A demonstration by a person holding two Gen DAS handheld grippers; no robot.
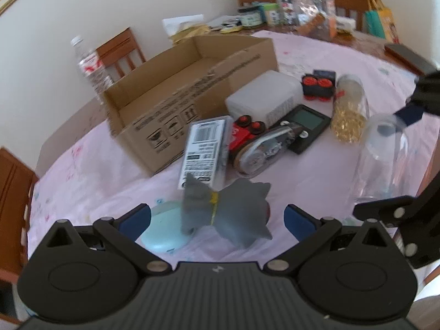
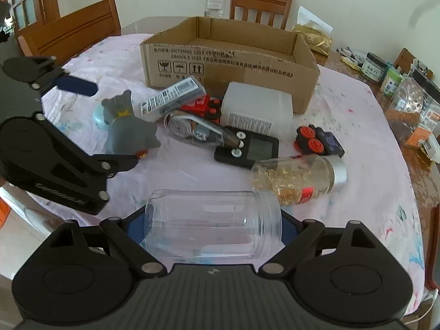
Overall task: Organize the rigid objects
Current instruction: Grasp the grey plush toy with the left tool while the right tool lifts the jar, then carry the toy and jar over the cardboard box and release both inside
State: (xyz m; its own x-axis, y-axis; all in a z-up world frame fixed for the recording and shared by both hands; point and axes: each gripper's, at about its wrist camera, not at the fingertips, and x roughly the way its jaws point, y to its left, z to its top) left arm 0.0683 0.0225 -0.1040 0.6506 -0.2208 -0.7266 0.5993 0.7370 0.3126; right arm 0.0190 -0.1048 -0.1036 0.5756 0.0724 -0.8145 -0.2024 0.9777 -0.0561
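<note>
On the left of the right wrist view the left gripper (image 2: 90,122) reaches in over the pink tablecloth (image 2: 365,143), its jaws spread wide and gripping nothing; one blue finger (image 2: 75,84) shows plainly, while the other is mostly hidden under its black linkage. Between the fingers lies a grey toy animal (image 2: 129,132) with a yellow collar; its face cannot be made out, and a pale blue round thing (image 2: 98,115) is largely hidden behind it. In the left wrist view the toy (image 1: 220,211) is blurred and touches neither blue pad. Right of it lie a barcoded clear case (image 2: 172,97), a red toy block partly covered, a clear carabiner-like item (image 2: 192,130), a frosted plastic box (image 2: 257,108) and a black digital device (image 2: 247,148). Behind them stands an open cardboard box (image 2: 231,63); its floor is barely visible. Further right lie a black block with red wheels (image 2: 316,140) and a jar of golden flakes (image 2: 297,178) on its side. At the bottom centre the right gripper (image 2: 213,229) is clamped across a clear empty jar (image 2: 213,228) held sideways, and the jar hides both pads
</note>
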